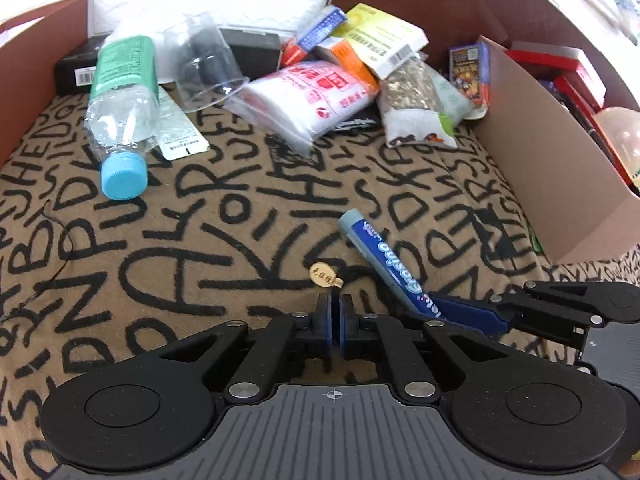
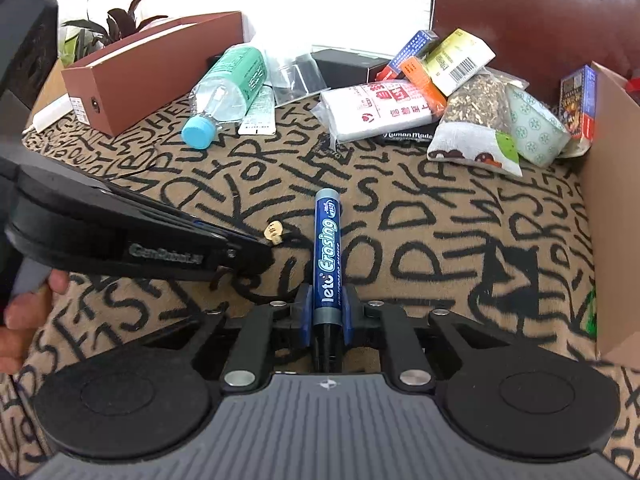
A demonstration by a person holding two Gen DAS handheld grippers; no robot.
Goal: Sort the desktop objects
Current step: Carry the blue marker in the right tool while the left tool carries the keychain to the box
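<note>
A blue marker pen (image 2: pixel 327 240) with a grey cap points away from me, and my right gripper (image 2: pixel 327 298) is shut on its lower end. The left wrist view shows the same pen (image 1: pixel 384 256) slanting up from the right gripper (image 1: pixel 448 312). A small gold tag (image 1: pixel 322 273) stands just off the letter-patterned cloth (image 1: pixel 200 240). My left gripper (image 1: pixel 335 300) is shut, and its tips pinch the tag's stub end. In the right wrist view the tag (image 2: pixel 273 233) sticks out from the tip of the left gripper (image 2: pixel 262 246).
At the back lie a water bottle (image 1: pixel 120 100) with a blue cap, a clear cup (image 1: pixel 206 64), a white plastic bag (image 1: pixel 316 96), small boxes (image 1: pixel 380 40) and pouches (image 1: pixel 416 108). An open cardboard box (image 1: pixel 552 168) stands on the right and a brown box (image 2: pixel 152 68) on the left. A hand (image 2: pixel 24 320) holds the left gripper.
</note>
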